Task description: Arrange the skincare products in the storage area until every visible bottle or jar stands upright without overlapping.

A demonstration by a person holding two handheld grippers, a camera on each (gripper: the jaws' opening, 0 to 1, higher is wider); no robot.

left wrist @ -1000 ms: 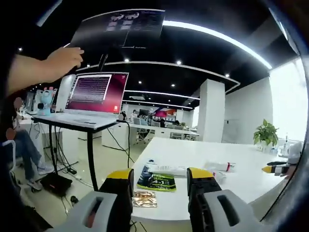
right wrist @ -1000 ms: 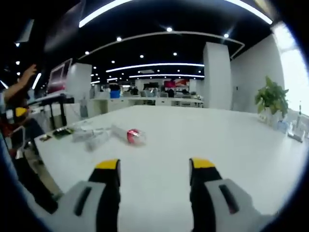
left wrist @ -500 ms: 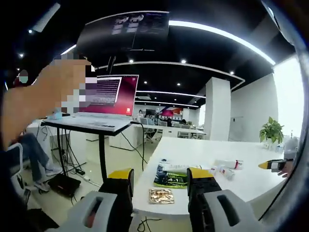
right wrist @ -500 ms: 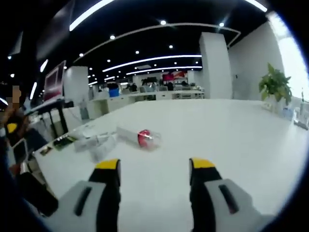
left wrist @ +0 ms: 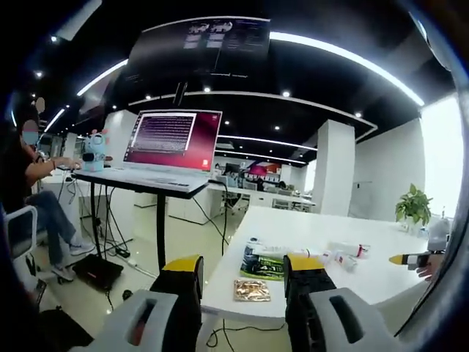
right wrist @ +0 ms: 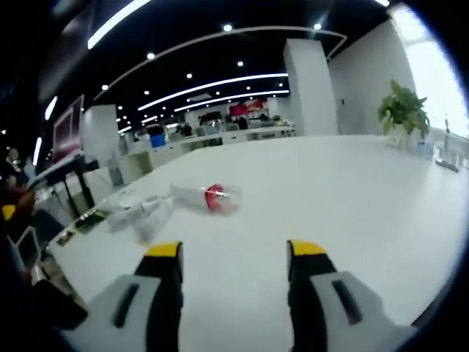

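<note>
On the white table point(right wrist: 352, 198) a white tube with a red cap point(right wrist: 207, 197) lies on its side, with pale tubes point(right wrist: 143, 215) lying to its left. My right gripper point(right wrist: 235, 257) hovers over the table in front of them, open and holding nothing. In the left gripper view the same table point(left wrist: 293, 235) carries a green packet point(left wrist: 262, 266), a gold sachet point(left wrist: 251, 290) and a red-capped tube point(left wrist: 346, 249). My left gripper point(left wrist: 242, 268) is off the table's near corner, open and holding nothing. The right gripper's yellow tip point(left wrist: 401, 259) enters at the right edge.
A standing desk point(left wrist: 139, 183) with a lit monitor point(left wrist: 171, 140) stands left of the table, and a person point(left wrist: 29, 183) sits beyond it. A potted plant point(right wrist: 401, 114) and small items point(right wrist: 447, 158) stand at the table's far right. Cables run over the floor.
Both views have shifted with the hands. The raised hand that covered the left of the left gripper view is gone. In the right gripper view the tubes look slightly nearer.
</note>
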